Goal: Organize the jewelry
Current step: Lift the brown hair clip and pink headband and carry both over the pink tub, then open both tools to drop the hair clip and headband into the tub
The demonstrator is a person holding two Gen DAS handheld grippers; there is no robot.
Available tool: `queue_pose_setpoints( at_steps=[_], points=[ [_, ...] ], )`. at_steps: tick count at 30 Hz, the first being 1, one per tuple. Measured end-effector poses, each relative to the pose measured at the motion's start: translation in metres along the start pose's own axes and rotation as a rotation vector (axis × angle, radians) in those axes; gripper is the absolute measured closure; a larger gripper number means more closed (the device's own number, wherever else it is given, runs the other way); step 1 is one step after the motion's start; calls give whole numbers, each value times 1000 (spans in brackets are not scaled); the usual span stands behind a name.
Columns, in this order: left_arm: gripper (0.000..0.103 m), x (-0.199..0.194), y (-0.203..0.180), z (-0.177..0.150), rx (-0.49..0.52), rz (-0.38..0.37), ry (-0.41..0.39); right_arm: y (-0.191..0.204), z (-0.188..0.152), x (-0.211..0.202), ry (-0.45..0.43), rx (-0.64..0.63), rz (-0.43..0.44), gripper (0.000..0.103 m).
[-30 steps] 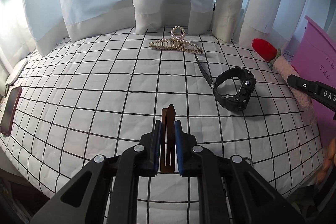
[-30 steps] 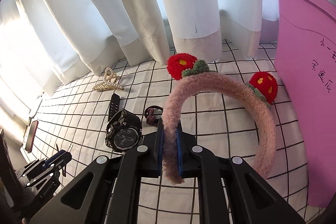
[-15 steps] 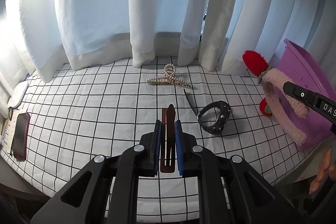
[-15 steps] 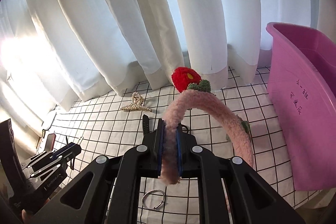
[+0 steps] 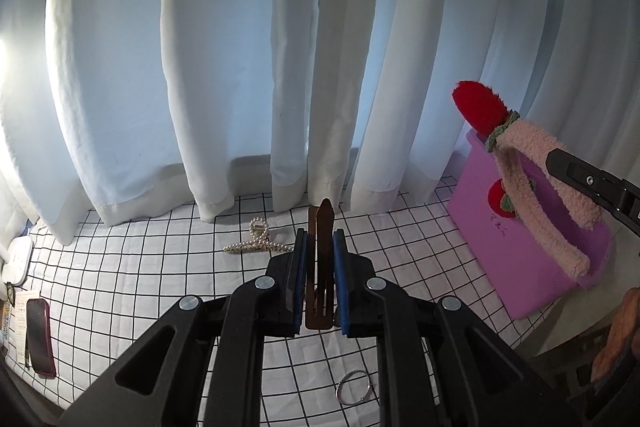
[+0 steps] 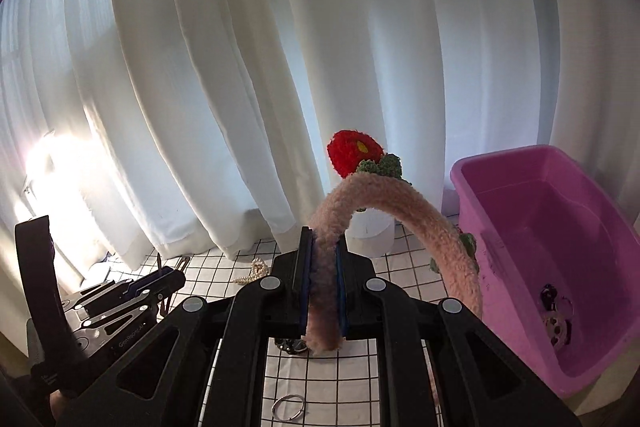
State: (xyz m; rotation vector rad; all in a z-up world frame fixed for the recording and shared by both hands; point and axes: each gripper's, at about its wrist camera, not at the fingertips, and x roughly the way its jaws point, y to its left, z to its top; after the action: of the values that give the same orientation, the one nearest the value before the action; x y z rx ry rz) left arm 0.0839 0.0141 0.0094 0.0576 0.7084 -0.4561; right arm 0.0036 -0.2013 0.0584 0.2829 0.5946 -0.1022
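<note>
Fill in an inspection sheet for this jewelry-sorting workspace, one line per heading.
Surface: white black-grid cloth, flat.
Job's things: pink fuzzy headband with red flowers, brown hair clip, pearl claw clip on the cloth, metal ring on the cloth, purple bin with small trinkets inside.
Clutter: phone at the left edge.
Grippers: left claw shut on the hair clip; right claw shut on the headband, held beside the bin.
Cables: nothing seen.
Surroundings: white curtains behind.
</note>
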Motion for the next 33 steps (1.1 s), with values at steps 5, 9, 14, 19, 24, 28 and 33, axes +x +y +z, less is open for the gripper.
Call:
queue_pose_setpoints(
  at_steps=[5,9,14,19,24,28,33],
  points=[
    [90,1,-61,29,62,-74,-53,-46,19,-25,-59,18,-29,92],
    [90,11,-120,46,95,-127,-68,-91,30,-39,-73,24,-40,90],
    [90,33,-189,63,124,-174,-60,-152,42,-55,-79,37,-44,87],
    [90,62,-248,72,141,-194,-21,-216,42,-50,-35,104,6,86],
    [90,87,-293,70,164,-168,27,-265,38,-30,26,156,33,86],
    [90,113,-315,68,166,-150,88,-294,31,-13,78,199,58,86],
    [90,144,-334,61,165,-123,169,-309,19,11,167,212,55,86]
  ],
)
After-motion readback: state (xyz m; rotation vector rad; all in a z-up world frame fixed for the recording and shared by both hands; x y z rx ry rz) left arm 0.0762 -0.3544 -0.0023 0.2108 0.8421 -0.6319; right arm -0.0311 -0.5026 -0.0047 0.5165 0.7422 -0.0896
